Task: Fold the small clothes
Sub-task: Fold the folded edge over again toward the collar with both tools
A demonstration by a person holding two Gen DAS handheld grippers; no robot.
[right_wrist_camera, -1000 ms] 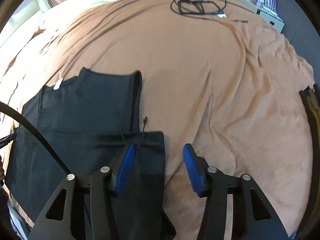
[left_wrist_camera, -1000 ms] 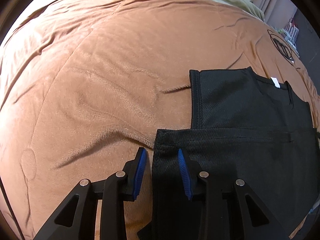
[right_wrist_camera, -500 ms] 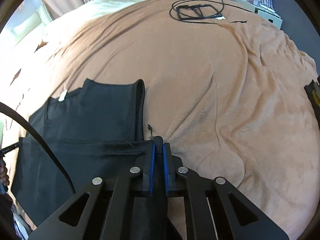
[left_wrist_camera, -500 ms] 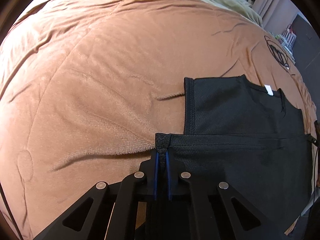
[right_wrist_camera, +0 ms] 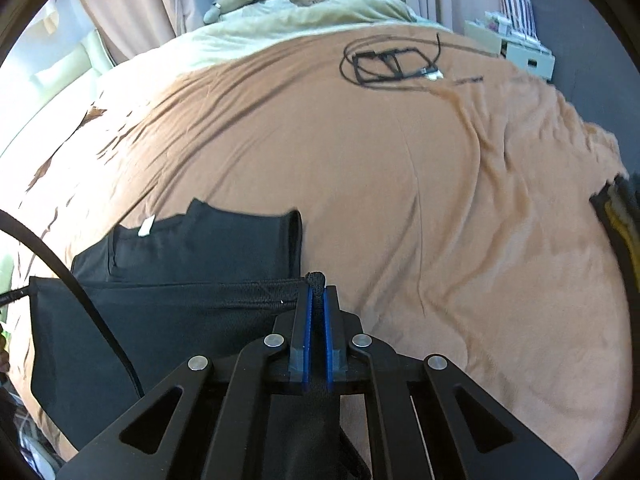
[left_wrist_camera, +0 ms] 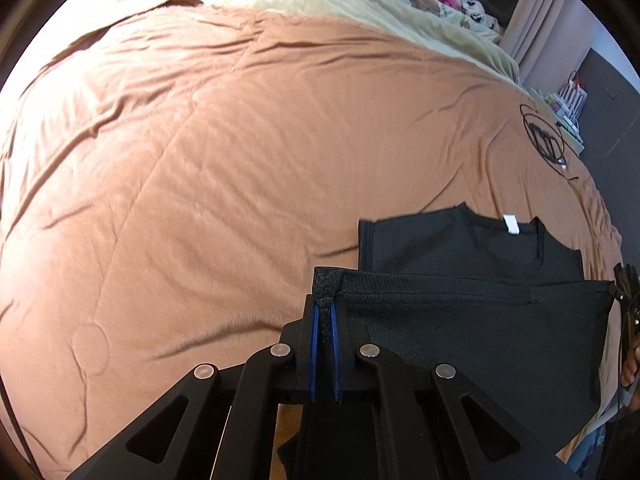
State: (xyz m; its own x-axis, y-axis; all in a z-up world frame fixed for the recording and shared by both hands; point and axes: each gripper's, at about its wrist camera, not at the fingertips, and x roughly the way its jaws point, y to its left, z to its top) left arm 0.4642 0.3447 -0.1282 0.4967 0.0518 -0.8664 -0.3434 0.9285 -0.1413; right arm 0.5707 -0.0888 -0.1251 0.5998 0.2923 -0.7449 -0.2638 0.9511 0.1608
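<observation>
Black mesh shirt (left_wrist_camera: 472, 332) newly pinched at both corners: left gripper (left_wrist_camera: 325, 312) and right gripper (right_wrist_camera: 316, 300) clamped, hem raised toward twelve o'clock, fold under way.

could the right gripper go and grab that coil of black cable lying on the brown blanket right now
Probably not yet: the right gripper is shut on a corner of the black mesh garment. The coiled black cable lies far across bare brown blanket, otherwise unobstructed.

A bed carries everything, covered by a creased brown blanket (left_wrist_camera: 224, 168) with a pale cream cover (left_wrist_camera: 360, 4) at its far end. On the blanket lie a black shirt (right_wrist_camera: 192, 240), partly lifted, and a coiled black cable (right_wrist_camera: 392, 64).
</observation>
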